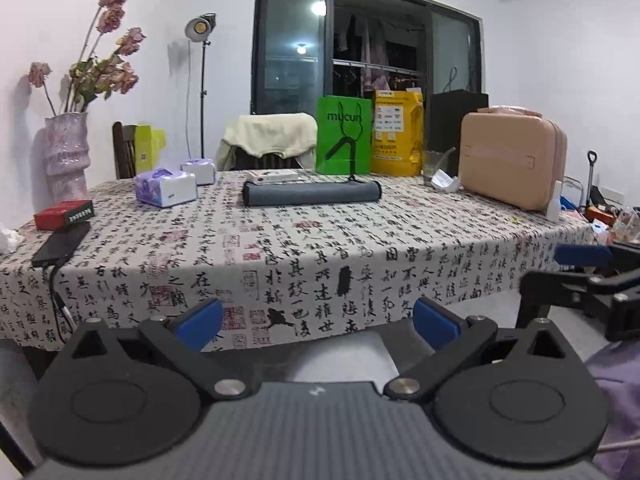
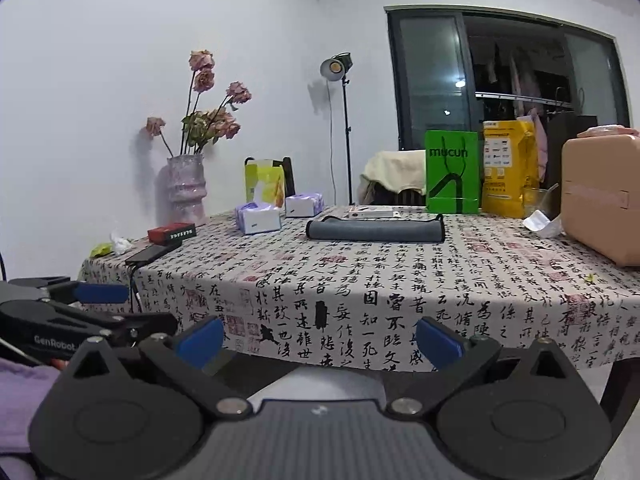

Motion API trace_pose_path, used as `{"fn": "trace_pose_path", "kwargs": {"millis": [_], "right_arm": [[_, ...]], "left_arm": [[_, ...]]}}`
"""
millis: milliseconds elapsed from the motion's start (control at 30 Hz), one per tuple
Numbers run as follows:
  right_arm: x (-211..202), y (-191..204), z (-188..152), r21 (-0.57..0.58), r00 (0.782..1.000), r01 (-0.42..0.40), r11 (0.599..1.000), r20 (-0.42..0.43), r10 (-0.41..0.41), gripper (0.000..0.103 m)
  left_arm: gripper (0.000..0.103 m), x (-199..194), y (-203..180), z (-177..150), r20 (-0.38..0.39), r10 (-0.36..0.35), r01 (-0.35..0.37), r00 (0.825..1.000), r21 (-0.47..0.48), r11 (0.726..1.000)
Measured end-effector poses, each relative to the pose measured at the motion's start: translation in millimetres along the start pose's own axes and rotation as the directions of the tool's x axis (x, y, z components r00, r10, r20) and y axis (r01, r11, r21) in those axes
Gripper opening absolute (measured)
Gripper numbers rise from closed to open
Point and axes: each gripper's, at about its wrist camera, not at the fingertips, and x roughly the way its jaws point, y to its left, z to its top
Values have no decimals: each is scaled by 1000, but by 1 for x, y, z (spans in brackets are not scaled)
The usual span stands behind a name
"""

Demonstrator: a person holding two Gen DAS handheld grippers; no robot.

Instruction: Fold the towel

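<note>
A dark grey towel [image 1: 312, 193] lies folded into a long flat strip near the far middle of the table; it also shows in the right wrist view [image 2: 375, 231]. My left gripper [image 1: 318, 319] is open and empty, held in front of the table's near edge, well short of the towel. My right gripper [image 2: 319, 337] is open and empty, also low before the near edge. The right gripper shows at the right edge of the left wrist view [image 1: 588, 268]. The left gripper shows at the left edge of the right wrist view [image 2: 80, 304].
The table [image 1: 280, 264] has a calligraphy-print cloth. On it: tissue packs [image 1: 166, 187], a red box [image 1: 63, 214], a black phone [image 1: 60, 243] with cable, a green bag [image 1: 344, 140], a yellow bag [image 1: 397, 132], a glass [image 1: 436, 165], a pink case [image 1: 512, 160], a flower vase [image 1: 66, 156].
</note>
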Motion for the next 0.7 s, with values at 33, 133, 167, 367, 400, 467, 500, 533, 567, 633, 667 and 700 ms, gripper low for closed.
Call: {"fn": "trace_pose_path", "kwargs": {"millis": [33,133,167,367,400,467,500,533,567,633,667,700], "right_arm": [[-1,0,-1,4,1000,4,1000,-1,-4,103],[-7,0,-4,23,1000,23,999,-7,-23,103],[-8,1,-5,27,1000,30,999,-9,-29,103],[-15,-4,-12,75,997,71,995,-11,-70,103],[-16,-5,-11,71,997,74,995,-6,-73,103],[-18,-6,-11,59,997,77,995,4,-77,103],[-19,-7,-10,53,997,78,996,11,-79,103],[-20,-7,-10,47,996,82,995,20,-83,103],[-21,-8,-10,41,996,84,996,26,-86,103],[-22,-8,-8,33,995,89,995,42,-91,103],[-22,-8,-8,34,995,88,996,48,-90,103],[-22,-8,-7,33,995,83,996,49,-85,103]], "left_arm": [[103,-2,1,0,6,4,-4,1000,0,1000],[103,-8,1,0,22,7,-7,1000,6,1000],[103,-9,1,0,26,5,-6,1000,12,1000],[103,-10,-7,0,31,-24,22,999,39,999],[103,-9,-9,0,27,-33,32,999,42,999],[103,-7,-13,0,22,-47,46,999,49,998],[103,-7,-14,-1,21,-51,50,998,52,997],[103,-7,-15,-1,22,-54,52,998,54,997],[103,-7,-16,-1,22,-55,53,998,54,997],[103,-7,-16,-1,21,-54,53,998,54,997],[103,-7,-16,-1,23,-53,51,998,55,997],[103,-7,-17,-1,25,-49,48,998,55,997]]}}
